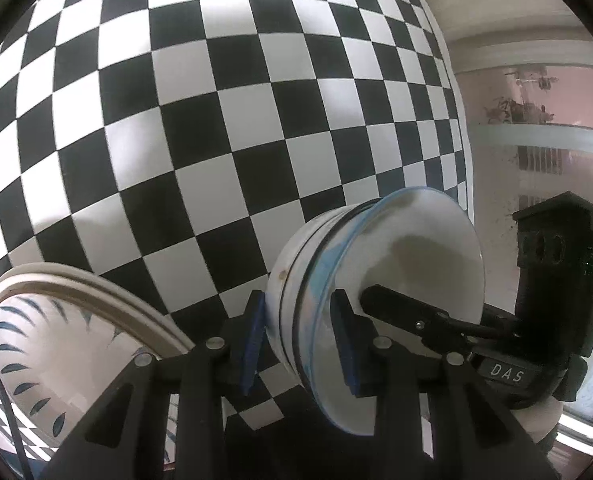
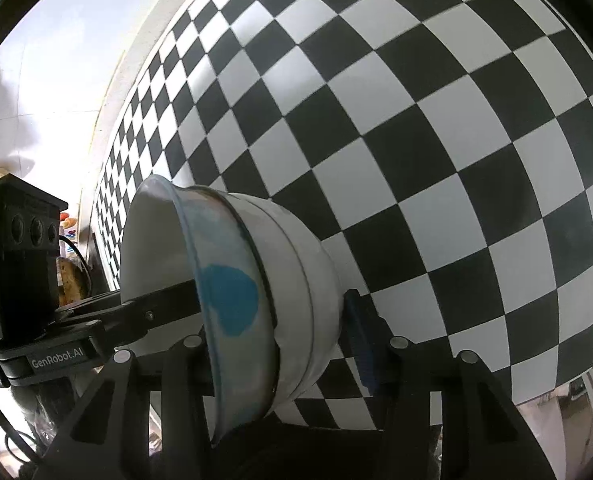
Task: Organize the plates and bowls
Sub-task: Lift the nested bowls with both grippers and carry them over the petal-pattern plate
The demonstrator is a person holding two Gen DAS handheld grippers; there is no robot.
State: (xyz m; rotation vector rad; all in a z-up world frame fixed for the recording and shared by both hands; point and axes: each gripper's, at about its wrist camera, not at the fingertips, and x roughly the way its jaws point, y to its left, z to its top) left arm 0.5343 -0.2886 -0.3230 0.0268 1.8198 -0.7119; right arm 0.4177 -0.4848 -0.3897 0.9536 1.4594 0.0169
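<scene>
A nested stack of white bowls [image 1: 296, 264], the inner one with a blue rim and a blue patch [image 2: 228, 300], hangs over the checkered tablecloth [image 1: 216, 120]. My left gripper [image 1: 298, 320] is shut on the stack's wall, one blue pad [image 1: 252, 332] outside and the other inside. My right gripper [image 2: 276, 320] holds the opposite wall. Its right pad [image 2: 360, 340] lies against the outer bowl, and its other finger is hidden inside. Each wrist view shows the other gripper's finger [image 1: 396, 304] reaching into the bowl.
A stack of plates [image 1: 36, 340] with a blue leaf pattern and a beige rim sits at the lower left of the left wrist view. The table's edge [image 1: 462, 152] runs down the right side, with a pink wall and railings beyond it.
</scene>
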